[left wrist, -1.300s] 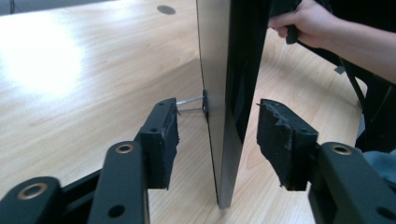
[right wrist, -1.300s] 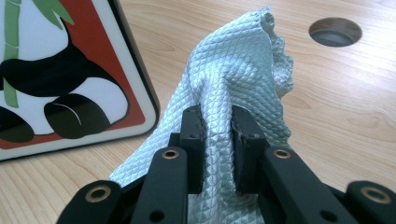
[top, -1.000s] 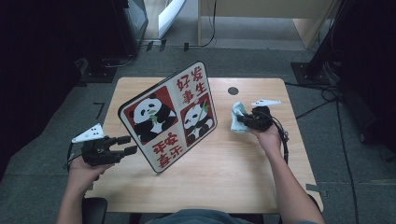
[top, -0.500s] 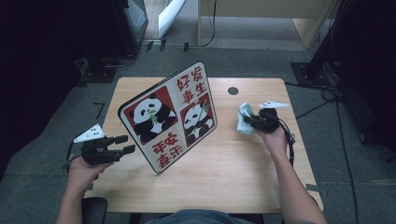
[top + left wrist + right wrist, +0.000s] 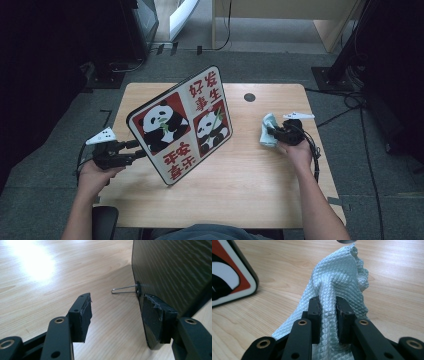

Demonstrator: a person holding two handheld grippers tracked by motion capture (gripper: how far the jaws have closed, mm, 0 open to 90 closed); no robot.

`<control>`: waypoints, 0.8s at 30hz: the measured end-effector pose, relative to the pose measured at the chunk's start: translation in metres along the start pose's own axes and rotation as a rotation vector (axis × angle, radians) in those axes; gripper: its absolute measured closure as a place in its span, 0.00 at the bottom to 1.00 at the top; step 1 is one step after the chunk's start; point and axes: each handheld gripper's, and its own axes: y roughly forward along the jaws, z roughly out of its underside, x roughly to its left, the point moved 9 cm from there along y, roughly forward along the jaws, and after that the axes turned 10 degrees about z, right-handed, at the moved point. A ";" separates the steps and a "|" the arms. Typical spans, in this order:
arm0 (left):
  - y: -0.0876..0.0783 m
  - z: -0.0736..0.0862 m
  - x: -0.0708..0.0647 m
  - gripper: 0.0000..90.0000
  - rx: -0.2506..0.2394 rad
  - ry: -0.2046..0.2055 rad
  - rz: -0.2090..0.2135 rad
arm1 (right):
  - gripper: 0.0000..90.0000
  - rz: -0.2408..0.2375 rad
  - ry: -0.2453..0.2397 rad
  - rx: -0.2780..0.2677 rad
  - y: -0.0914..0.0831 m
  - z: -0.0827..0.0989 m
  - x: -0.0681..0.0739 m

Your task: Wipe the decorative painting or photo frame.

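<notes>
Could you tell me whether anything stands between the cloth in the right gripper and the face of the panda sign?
Nothing visible does: only bare table lies between the cloth, pinched in the right gripper, and the panda sign.

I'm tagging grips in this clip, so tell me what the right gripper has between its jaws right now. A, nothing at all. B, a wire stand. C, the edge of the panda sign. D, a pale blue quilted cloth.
D: in the right gripper view the right gripper has both pads pinched on a fold of the pale blue quilted cloth.

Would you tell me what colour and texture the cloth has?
The cloth is pale blue-green with a quilted diamond weave, clearest in the right gripper view.
</notes>
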 end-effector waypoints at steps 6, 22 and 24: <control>0.004 -0.002 0.007 0.47 -0.004 -0.015 -0.013 | 0.84 0.032 -0.016 0.009 0.007 0.006 -0.008; 0.007 -0.001 0.007 0.45 0.013 -0.019 -0.012 | 0.68 0.042 0.022 0.032 0.016 0.012 -0.017; 0.008 0.000 0.008 0.45 0.018 -0.016 -0.011 | 0.61 0.039 0.036 0.025 0.015 0.011 -0.018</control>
